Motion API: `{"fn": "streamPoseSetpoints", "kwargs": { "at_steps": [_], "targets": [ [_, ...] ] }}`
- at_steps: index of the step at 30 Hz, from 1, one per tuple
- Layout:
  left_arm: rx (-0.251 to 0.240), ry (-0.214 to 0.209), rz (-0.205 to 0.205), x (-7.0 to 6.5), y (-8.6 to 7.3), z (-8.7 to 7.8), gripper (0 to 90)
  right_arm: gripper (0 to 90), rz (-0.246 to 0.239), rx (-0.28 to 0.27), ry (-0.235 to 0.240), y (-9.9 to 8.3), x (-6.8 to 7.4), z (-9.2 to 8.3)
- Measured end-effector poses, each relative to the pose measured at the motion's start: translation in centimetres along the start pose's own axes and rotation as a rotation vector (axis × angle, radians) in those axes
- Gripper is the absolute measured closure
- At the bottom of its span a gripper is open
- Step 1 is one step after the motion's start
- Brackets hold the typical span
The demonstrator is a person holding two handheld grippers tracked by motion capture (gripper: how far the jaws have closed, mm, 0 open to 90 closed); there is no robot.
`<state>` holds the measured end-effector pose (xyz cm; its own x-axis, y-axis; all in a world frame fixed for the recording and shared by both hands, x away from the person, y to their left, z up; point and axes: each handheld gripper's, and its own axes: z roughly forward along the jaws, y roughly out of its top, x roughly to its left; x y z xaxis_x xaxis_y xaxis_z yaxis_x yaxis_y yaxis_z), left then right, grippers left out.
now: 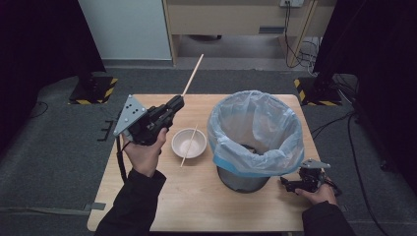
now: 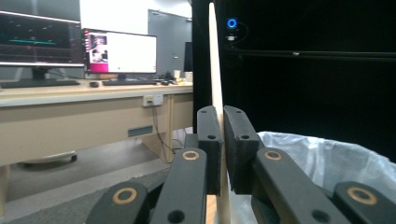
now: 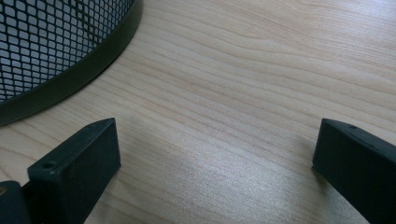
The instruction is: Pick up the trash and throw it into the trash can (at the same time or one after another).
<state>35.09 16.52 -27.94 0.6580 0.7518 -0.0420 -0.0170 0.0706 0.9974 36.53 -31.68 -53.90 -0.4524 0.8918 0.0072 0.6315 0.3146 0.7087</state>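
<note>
Chopstick handling was the work in hand, and the description runs from the lower edge of the high view upward. At the lower right of that view the right gripper point(image 1: 306, 183) rested low on the table point(image 1: 196, 206) beside the base of the mesh bin point(image 1: 243, 181); the right gripper view showed its jaws spread wide with bare wood between them, grasping nothing, which reads as a parked, idle position clear of the working area. The bin's plastic liner point(image 1: 255, 128) stood open at centre right, probably kept ready as a drop point. Left of the bin, the white bowl point(image 1: 189, 142) held a second chopstick point(image 1: 189, 146) leaning across its rim, its lower end on the table. At centre left the left gripper point(image 1: 175, 103) was raised above the table, jaws clenched on the lower portion of the held chopstick point(image 1: 193, 75), with a short tail showing below the pads. The grip near one end likely served to keep the stick clear of the bowl. Its long axis ran from the jaws toward the upper centre of the high view, free tip pointing away from the person and up.
</note>
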Motion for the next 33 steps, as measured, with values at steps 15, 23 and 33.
{"fn": "streamPoseSetpoints", "kwargs": {
  "at_steps": [15, 23, 33],
  "targets": [
    [-0.010, -0.085, 0.011, -3.4, 0.8, 3.1, 85.4, 1.0, 0.000, 0.000, 0.001, 0.0, 0.0, 0.0],
    [0.005, -0.131, 0.010, -5.1, 0.6, 5.0, 85.3, 1.0, 0.000, 0.000, 0.001, 0.0, 0.0, 0.0],
    [0.021, -0.169, 0.017, -7.0, 0.4, 6.9, 85.4, 1.0, 0.003, -0.001, 0.001, 0.0, 0.0, 0.0]
  ]
}}
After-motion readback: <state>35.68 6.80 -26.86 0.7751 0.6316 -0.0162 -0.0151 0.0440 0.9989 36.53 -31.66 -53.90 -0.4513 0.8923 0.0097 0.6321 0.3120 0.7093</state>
